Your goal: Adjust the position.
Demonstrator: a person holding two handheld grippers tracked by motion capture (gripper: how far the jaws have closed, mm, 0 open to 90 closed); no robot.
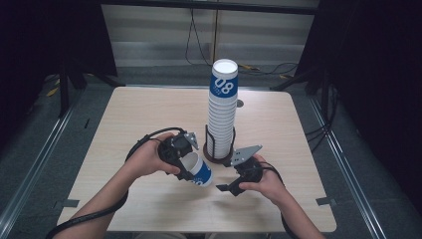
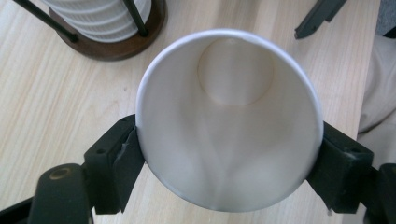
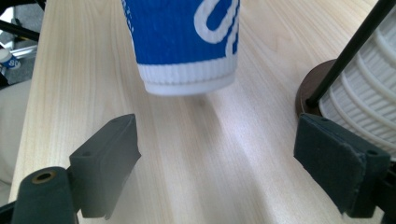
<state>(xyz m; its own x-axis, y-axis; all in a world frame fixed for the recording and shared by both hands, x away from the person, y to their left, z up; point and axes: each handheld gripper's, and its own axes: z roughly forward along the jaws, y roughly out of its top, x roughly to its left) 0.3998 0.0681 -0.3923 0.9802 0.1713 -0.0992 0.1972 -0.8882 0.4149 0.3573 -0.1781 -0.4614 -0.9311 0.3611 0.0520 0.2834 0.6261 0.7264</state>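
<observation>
A blue and white paper cup (image 1: 200,172) lies tilted just above the wooden table (image 1: 149,114), its base pointing toward the person's right hand. My left gripper (image 1: 188,162) is shut on it at the rim. In the left gripper view both pads (image 2: 126,158) press the sides of the cup's white mouth (image 2: 229,121). My right gripper (image 1: 228,189) stands open close to the cup's base. In the right gripper view the cup's base (image 3: 187,42) hangs ahead of the right gripper (image 3: 219,144), whose jaws are spread wide with nothing between them.
A tall stack of matching cups (image 1: 222,109) stands in a black wire holder on a round dark base (image 1: 211,157) at the table's middle, just behind both grippers. The stack (image 3: 364,107) is close to the right jaw. Cables run over the floor beyond the table.
</observation>
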